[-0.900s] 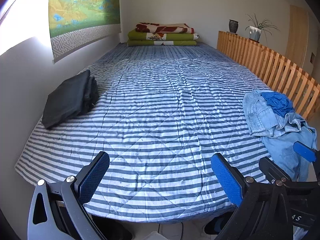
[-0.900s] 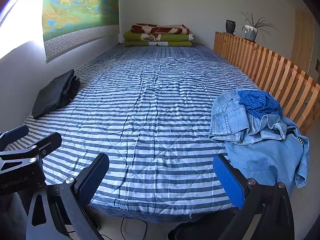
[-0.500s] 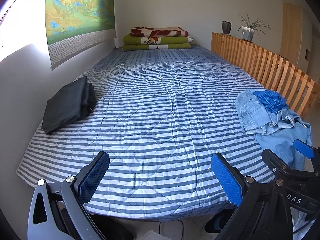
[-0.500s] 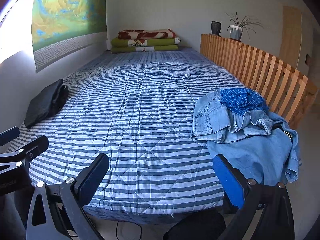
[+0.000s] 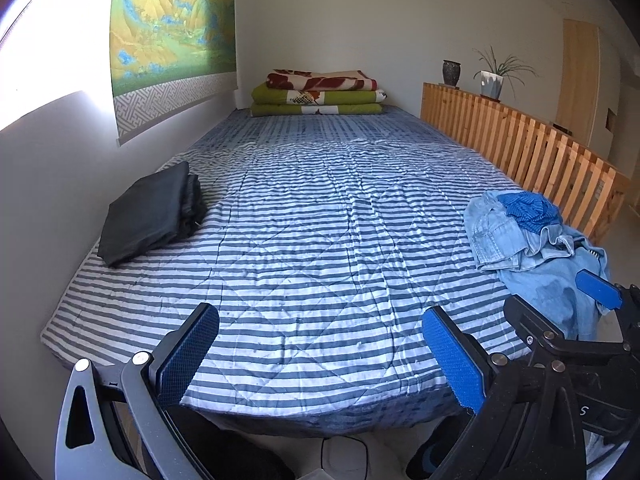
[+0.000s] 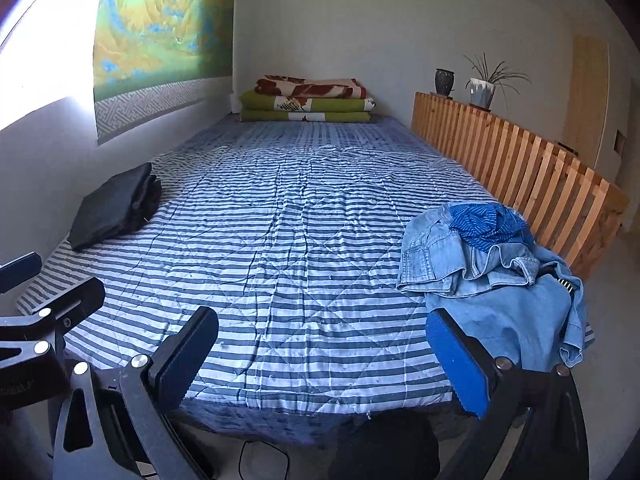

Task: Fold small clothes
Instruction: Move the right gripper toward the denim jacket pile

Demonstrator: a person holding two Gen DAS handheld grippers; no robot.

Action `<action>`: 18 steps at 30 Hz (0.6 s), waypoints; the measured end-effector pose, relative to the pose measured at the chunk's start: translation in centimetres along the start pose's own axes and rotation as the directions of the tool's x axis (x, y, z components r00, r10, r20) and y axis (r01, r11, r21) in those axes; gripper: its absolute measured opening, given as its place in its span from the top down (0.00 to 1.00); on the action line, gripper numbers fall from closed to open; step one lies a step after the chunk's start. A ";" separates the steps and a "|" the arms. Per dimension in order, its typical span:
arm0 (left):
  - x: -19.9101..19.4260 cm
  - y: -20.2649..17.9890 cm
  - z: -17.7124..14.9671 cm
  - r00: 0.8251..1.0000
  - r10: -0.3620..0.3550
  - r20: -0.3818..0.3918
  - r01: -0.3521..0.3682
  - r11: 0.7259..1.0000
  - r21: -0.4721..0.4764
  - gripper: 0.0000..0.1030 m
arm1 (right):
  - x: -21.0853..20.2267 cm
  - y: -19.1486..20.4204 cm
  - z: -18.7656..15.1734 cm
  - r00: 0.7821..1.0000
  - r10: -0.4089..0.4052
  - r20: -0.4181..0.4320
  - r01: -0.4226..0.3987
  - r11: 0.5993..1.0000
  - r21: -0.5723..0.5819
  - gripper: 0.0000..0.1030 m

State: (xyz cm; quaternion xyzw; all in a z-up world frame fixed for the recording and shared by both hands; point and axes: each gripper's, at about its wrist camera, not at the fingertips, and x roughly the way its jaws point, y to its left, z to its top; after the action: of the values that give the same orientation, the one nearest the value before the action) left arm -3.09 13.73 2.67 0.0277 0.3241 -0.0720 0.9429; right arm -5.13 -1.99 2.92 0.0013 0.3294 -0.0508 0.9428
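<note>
Both grippers hover at the foot of a bed covered by a blue-and-white striped quilt (image 5: 320,240). The left gripper (image 5: 320,356) and the right gripper (image 6: 324,360) each stand with jaws spread wide and nothing between the blue pads. The task's clothes — a rumpled heap of light-blue denim garments (image 6: 492,292) topped by a darker blue ribbed piece (image 6: 486,222) — lie at the bed's right edge, just ahead of the right gripper and spilling partly over the side. A flat, folded black garment (image 5: 152,216) rests near the left wall, well apart from the heap.

Likely faults: the garments are tangled, so a pinch into the heap may lift two layers at once; the overhanging denim may slide off the bed if tugged outward; a deep grasp may also catch the quilt beneath.

Surroundings: a wooden slatted rail (image 6: 520,160) runs along the right side, close behind the heap, limiting sideways reach. Stacked green and patterned blankets (image 5: 320,96) sit at the far end, out of the way. The central quilt is bare — suitable ground for spreading a piece.
</note>
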 end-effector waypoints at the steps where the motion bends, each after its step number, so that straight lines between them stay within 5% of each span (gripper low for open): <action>1: 0.2 0.0 -0.1 1.000 -0.008 -0.005 0.008 1.000 -0.003 0.00 | 0.2 0.1 -0.1 1.000 -0.009 -0.005 0.009 1.000 -0.003 0.01; 18: 6.2 0.3 0.9 0.996 -0.033 -0.078 0.032 0.999 -0.011 0.00 | 4.3 -2.7 0.2 0.994 -0.063 -0.092 0.068 0.996 0.055 0.01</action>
State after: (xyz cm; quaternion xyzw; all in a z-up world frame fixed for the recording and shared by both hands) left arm 2.36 13.23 -0.40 0.0208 0.3617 -0.0848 0.9282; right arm -1.91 -5.12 0.46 0.0200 0.3701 -0.0911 0.9243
